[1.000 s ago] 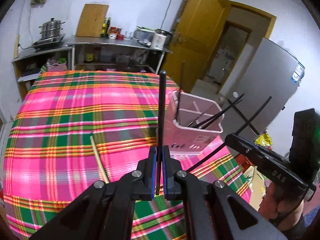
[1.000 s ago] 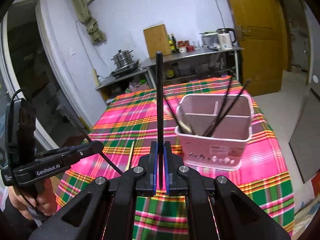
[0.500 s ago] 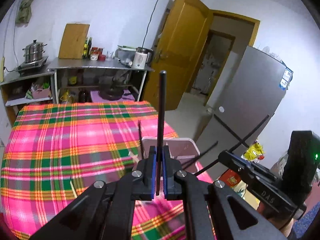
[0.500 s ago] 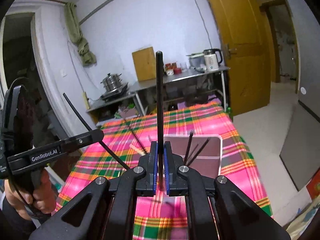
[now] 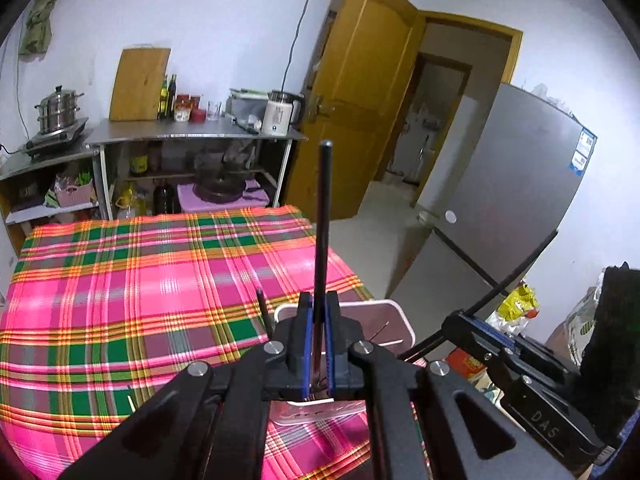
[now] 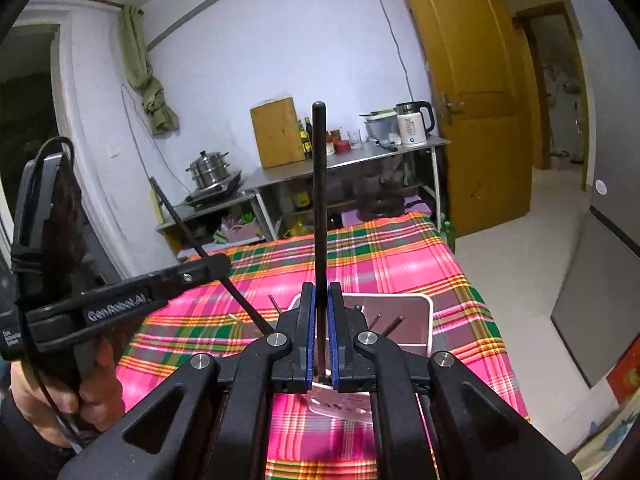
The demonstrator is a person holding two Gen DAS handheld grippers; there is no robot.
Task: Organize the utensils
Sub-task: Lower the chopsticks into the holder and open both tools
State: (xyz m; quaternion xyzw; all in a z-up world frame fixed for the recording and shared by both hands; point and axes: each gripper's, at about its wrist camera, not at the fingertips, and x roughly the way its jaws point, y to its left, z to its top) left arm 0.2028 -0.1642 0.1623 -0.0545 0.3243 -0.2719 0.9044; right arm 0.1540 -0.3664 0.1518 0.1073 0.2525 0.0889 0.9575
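Note:
My left gripper is shut on a black chopstick that points up and forward. My right gripper is shut on another black chopstick, also upright. Both grippers hover above the pink utensil basket, which stands on the plaid tablecloth and shows in the right wrist view too. Several black chopsticks stand in the basket. A pale wooden chopstick lies on the cloth at lower left. The right gripper also shows in the left wrist view, and the left gripper in the right wrist view.
A metal shelf with a kettle, jars, a cutting board and a steamer pot stands behind the table. A yellow door is open at right. A grey fridge stands beside the table's right edge.
Both grippers have risen and tilted up with their chopsticks. The basket has dropped low in both views, partly behind the fingers.

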